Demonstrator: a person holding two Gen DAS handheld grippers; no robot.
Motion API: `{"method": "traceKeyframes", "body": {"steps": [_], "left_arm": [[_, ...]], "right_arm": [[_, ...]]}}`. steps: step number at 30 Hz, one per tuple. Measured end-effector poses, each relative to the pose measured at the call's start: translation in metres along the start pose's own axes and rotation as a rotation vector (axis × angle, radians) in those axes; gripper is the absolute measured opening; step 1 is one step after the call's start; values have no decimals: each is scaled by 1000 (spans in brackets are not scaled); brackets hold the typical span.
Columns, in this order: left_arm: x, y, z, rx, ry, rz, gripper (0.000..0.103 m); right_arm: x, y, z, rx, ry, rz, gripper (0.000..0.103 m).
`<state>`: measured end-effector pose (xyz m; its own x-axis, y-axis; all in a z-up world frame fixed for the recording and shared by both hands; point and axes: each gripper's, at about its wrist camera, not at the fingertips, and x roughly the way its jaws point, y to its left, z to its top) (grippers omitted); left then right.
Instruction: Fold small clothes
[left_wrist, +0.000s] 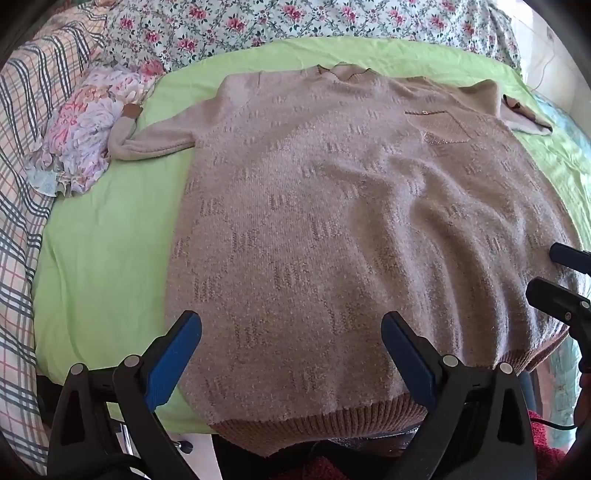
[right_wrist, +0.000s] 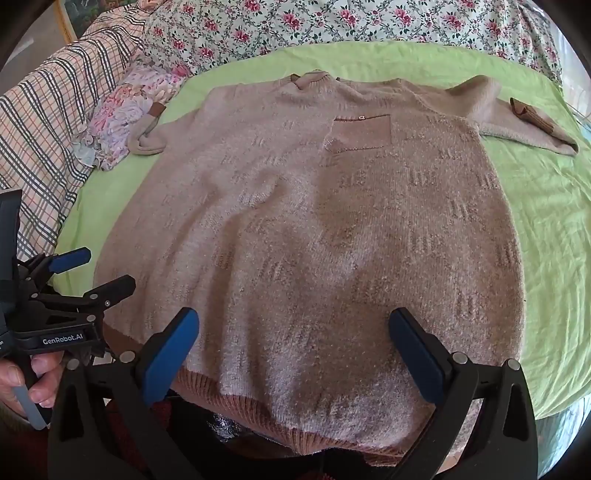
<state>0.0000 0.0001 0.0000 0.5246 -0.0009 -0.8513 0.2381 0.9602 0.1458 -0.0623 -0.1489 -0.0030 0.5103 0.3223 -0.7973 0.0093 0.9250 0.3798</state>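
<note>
1. The left hand-held gripper (left_wrist: 291, 354) stands wide apart, its blue pads hovering over the near hem of the sweater (left_wrist: 332, 221) with nothing between them; whether the pads brush the knit cannot be told.
2. The right hand-held gripper (right_wrist: 293, 354) is likewise spread wide over the hem of the same sweater, gripping nothing.
3. The sweater lies face up on the green sheet (left_wrist: 103, 258) of the bed, spread out ahead of both hand-held grippers, collar at the far end and ribbed hem nearest them.
4. The hem hangs over the bed's near edge, and in both views its lowest part is hidden behind the black gripper frames.
5. A chest pocket (right_wrist: 360, 134) sits far ahead of the right hand-held gripper; the small metal detail on its trim is too small to make out.
6. The sleeve (left_wrist: 147, 142) ahead and to the left of the left hand-held gripper is bent back, its cuff resting against a floral cloth bundle (left_wrist: 81, 136).
7. The other sleeve (right_wrist: 532, 129) lies far ahead to the right, its cuff folded over.
8. In the right wrist view, a hand (right_wrist: 26, 384) at the left edge holds the other gripper's handle, mostly cut off.
9. A plaid blanket (left_wrist: 22, 184) and a flowered bedcover (left_wrist: 258, 26) border the sheet, both cropped by the lens edge.
</note>
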Motion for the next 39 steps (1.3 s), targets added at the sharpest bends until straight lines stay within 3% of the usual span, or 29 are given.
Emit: {"method": "traceKeyframes", "body": {"steps": [39], "left_arm": [[-6,-3,6,4,8,-2,98]], "right_arm": [[1,-1,0,6,6,5,102]]}}
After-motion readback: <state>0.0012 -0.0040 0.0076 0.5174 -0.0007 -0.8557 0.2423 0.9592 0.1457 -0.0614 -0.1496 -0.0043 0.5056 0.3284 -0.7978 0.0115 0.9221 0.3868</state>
